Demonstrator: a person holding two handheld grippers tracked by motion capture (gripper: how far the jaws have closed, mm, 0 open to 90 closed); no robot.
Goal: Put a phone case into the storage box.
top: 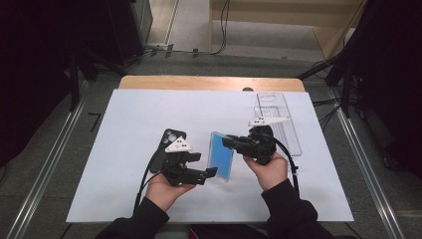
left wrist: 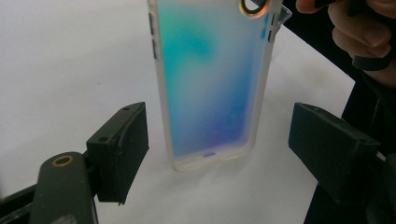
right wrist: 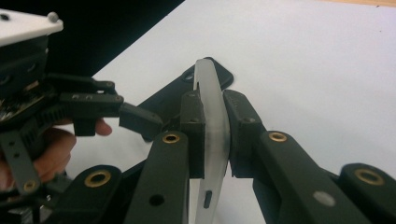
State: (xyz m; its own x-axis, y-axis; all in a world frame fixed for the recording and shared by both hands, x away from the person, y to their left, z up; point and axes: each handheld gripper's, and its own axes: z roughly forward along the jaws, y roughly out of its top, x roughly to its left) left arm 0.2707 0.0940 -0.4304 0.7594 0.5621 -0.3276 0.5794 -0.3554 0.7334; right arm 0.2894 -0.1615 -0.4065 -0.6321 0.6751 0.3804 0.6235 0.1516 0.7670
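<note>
A translucent phone case [top: 220,157] with a blue-green sheen stands upright on its short edge on the white mat [top: 149,109]. My right gripper [top: 230,142] is shut on its upper edge; in the right gripper view the pads squeeze the frosted rim [right wrist: 212,107]. My left gripper [top: 211,174] is open. In the left gripper view its jaws stand on either side of the case's lower end [left wrist: 212,79], with a gap on both sides. A black phone [top: 166,144] lies flat behind the left hand, camera end away from me.
A clear plastic tray [top: 278,119] lies at the mat's back right. The wooden table edge [top: 209,82] shows beyond the mat. Cables trail from both grippers toward the front edge.
</note>
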